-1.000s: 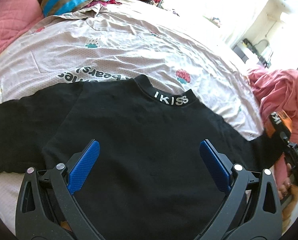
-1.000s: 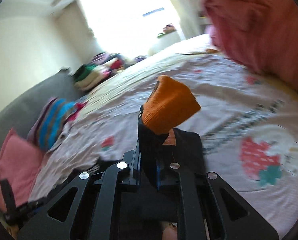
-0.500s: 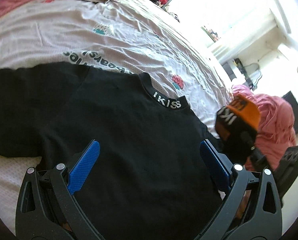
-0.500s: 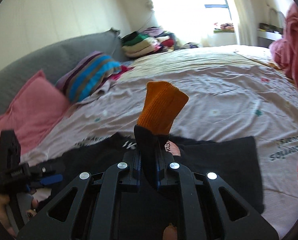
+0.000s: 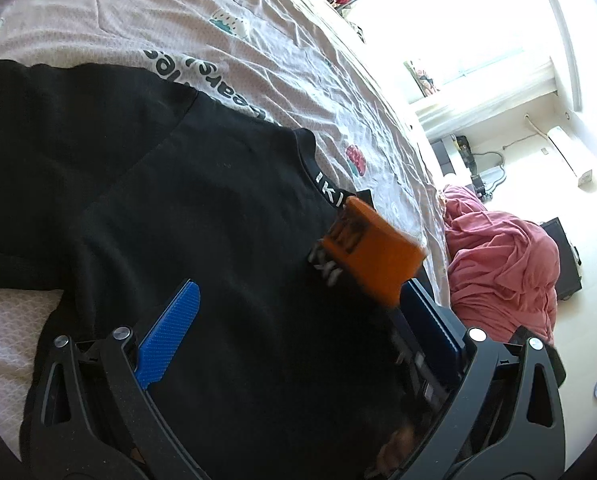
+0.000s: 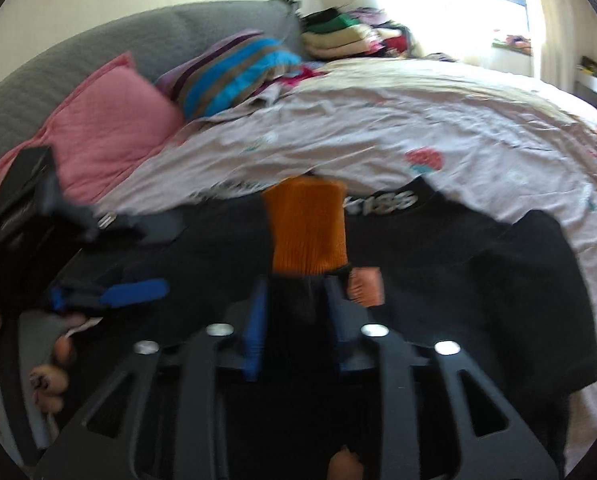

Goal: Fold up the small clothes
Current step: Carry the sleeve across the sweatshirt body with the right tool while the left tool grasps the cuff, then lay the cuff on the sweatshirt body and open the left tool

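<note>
A small black sweater (image 5: 202,216) with a lettered collar lies flat on the bed, also in the right wrist view (image 6: 478,272). My left gripper (image 5: 298,312) is open, low over the sweater's body, holding nothing. My right gripper (image 6: 294,300) is shut on the sweater's right sleeve, whose orange cuff (image 6: 306,228) sticks up past the fingertips. In the left wrist view that orange cuff (image 5: 372,256) hangs over the sweater's body, right by my left gripper's right finger (image 5: 426,312). The left gripper also shows in the right wrist view (image 6: 110,256).
The bed has a pale printed sheet (image 5: 238,36). A pink pillow (image 6: 106,128), a striped cushion (image 6: 234,72) and a stack of folded clothes (image 6: 342,36) lie at the head. A pink blanket heap (image 5: 502,272) lies beside the bed.
My right gripper has carried the orange-cuffed sleeve from the sweater's outer side in over its body, close to my left gripper. The left gripper stayed open and tilted toward the sleeve.
</note>
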The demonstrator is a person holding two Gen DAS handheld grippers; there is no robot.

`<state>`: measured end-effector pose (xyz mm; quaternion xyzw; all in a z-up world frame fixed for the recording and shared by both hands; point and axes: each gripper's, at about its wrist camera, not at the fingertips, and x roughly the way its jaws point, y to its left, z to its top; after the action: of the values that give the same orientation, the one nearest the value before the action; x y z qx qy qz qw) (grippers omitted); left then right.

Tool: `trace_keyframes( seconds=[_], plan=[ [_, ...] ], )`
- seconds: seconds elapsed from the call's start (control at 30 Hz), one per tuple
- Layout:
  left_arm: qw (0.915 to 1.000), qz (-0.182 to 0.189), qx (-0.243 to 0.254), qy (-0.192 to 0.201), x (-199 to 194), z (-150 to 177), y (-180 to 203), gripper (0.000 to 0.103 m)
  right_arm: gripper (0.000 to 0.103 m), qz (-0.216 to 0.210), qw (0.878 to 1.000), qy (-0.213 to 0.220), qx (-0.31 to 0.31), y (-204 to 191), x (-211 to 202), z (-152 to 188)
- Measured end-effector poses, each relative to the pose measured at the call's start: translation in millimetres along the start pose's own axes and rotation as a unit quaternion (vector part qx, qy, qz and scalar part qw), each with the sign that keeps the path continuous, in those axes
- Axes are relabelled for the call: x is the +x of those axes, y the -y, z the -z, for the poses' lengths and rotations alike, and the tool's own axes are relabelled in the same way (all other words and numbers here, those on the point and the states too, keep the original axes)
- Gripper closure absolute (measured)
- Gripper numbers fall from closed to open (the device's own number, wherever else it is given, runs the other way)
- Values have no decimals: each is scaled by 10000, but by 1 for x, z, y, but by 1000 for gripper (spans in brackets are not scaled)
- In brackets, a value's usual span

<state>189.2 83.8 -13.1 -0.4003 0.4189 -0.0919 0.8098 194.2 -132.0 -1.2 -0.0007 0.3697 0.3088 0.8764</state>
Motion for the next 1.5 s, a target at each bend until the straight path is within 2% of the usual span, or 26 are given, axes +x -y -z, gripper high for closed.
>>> trace_keyframes(
  seconds=[0.1,0.17,0.23,0.33,0.4,0.47,0.63,0.67,0.7,0.77,0.8,0.9,1.0,1.1,1.23,1.33,1.5],
  plan=[
    [10000,44,-39,-23,3,0,-2,9,61,-201,9993,-197,-263,-14,-3,10],
    [9999,138,-77,-59,5,2,-4,9,54,-319,9987,-270,-304,-18,-7,15],
    [9999,142,-42,-58,4,3,-4,10,52,-429,9983,-303,-255,-18,-16,19],
    [9999,144,3,-80,7,7,-3,18,48,-441,9987,-252,-32,-9,-32,21],
    [9996,226,-4,-155,11,10,-1,33,47,-369,9990,-172,202,3,-43,21],
    [9995,184,101,-229,17,15,6,34,47,-316,9984,-69,458,17,-53,20],
    [9986,105,304,-431,33,21,17,47,47,-120,9954,170,930,48,-76,20],
    [9982,44,379,-458,37,21,19,56,47,-80,9949,199,989,53,-79,20],
    [9976,-35,473,-497,41,23,22,69,47,-67,9940,222,1072,58,-82,22],
    [9957,-237,699,-563,49,23,28,81,47,-60,9927,230,1185,64,-85,24],
    [9947,-318,819,-541,49,24,30,84,47,-41,9920,231,1244,69,-88,26],
    [9928,-386,1045,-447,45,19,39,103,47,30,9911,217,1316,76,-92,29],
    [9917,-266,1198,-392,34,11,52,103,47,85,9901,215,1383,82,-95,32],
    [9867,-369,1581,-43,12,3,74,103,47,108,9891,203,1453,87,-97,34],
    [9830,-422,1753,339,-12,-8,87,103,47,125,9888,232,1467,89,-98,34],
    [9824,-475,1742,474,-26,-12,83,103,47,179,9895,229,1414,87,-96,33],
    [9860,-604,1511,368,-23,-10,59,103,47,360,9903,136,1335,86,-87,33]
  ],
)
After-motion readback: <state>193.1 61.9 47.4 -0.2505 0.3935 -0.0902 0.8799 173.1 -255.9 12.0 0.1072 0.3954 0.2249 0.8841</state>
